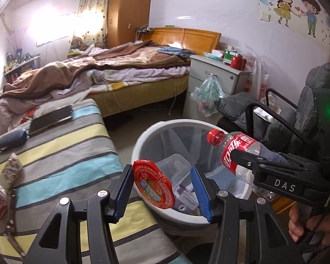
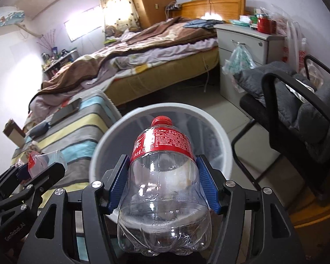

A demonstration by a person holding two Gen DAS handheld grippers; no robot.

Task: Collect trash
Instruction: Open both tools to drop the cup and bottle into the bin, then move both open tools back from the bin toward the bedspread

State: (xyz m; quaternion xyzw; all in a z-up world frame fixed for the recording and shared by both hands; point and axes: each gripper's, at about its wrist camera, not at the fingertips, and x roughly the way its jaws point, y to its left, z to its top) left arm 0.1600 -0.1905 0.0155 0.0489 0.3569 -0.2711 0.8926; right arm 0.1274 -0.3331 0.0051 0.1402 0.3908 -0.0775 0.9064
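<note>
Both claws carry trash over the round white plastic bin (image 1: pixel 143 140).

The left claw (image 1: pixel 162 189) grips a clear plastic cup with a red foil lid (image 1: pixel 153 183); the right claw (image 2: pixel 164 182) clamps an empty clear Coke bottle with a red cap (image 2: pixel 162 176), apparently above the bin's rim.

The waste bin (image 1: pixel 143 145) stands on the floor just right of the striped bench (image 1: pixel 61 154). Over the waste bin's near rim the left claw (image 1: pixel 162 187) holds a lidded plastic cup (image 1: pixel 158 182). To its right, above the bin's opening, the right claw (image 2: pixel 162 184) holds a Coke bottle (image 2: pixel 162 176). Behind the bin lies the bed (image 1: pixel 121 70), with a drawer cabinet (image 1: pixel 211 74) at the bed's right. Right of the bin stands an office chair (image 2: pixel 297 101).
</note>
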